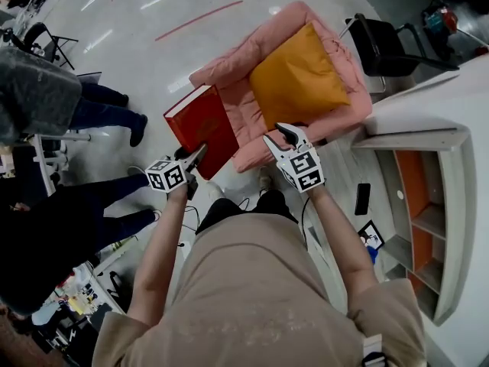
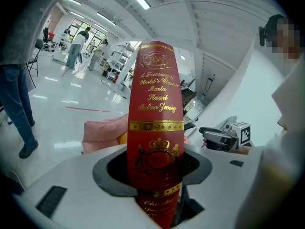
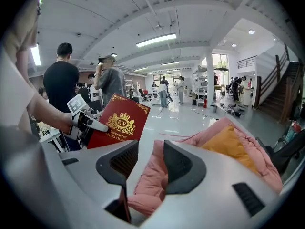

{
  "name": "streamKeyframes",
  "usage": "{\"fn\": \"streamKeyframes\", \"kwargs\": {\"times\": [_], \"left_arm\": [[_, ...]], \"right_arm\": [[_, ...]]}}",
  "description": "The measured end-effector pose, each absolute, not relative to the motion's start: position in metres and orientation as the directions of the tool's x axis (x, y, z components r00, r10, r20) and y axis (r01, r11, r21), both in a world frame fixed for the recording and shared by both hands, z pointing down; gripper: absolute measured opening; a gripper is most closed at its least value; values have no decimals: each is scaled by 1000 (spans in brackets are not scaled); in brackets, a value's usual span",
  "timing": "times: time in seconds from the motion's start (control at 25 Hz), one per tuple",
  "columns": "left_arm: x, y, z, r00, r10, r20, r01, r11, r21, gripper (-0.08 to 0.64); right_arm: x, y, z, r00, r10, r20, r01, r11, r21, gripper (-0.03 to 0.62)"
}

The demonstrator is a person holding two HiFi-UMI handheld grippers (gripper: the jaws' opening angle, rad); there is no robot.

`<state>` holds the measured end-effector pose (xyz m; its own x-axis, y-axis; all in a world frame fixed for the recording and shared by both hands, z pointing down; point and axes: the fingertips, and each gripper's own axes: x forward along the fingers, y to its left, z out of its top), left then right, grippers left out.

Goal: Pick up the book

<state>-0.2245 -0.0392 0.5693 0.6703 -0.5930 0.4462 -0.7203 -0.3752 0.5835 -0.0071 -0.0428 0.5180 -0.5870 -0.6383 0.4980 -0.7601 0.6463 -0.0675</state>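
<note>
One red hardback book is clamped spine-first between the jaws of the left gripper and held in the air just beside one pink armchair bearing one orange cushion. Gold lettering and a crowned crest are stamped on its cover. The right gripper's jaws are held apart, with nothing gripped.

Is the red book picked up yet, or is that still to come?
Looks done: the red hardcover book with gold lettering is off the pink padded armchair, in the air beside it. In hand: the left gripper is clamped across it at the spine. The right gripper is open and empty near the armchair. Left: seemingly nothing but keeping hold.
</note>
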Motion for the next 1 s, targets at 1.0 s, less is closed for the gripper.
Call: {"fn": "streamKeyframes", "kwargs": {"times": [1.0], "left_arm": [[-191, -59, 596, 667, -556, 495, -734, -381, 562, 236]], "right_arm": [[-27, -60, 573, -583, -586, 563, -759, 641, -118, 170]]}}
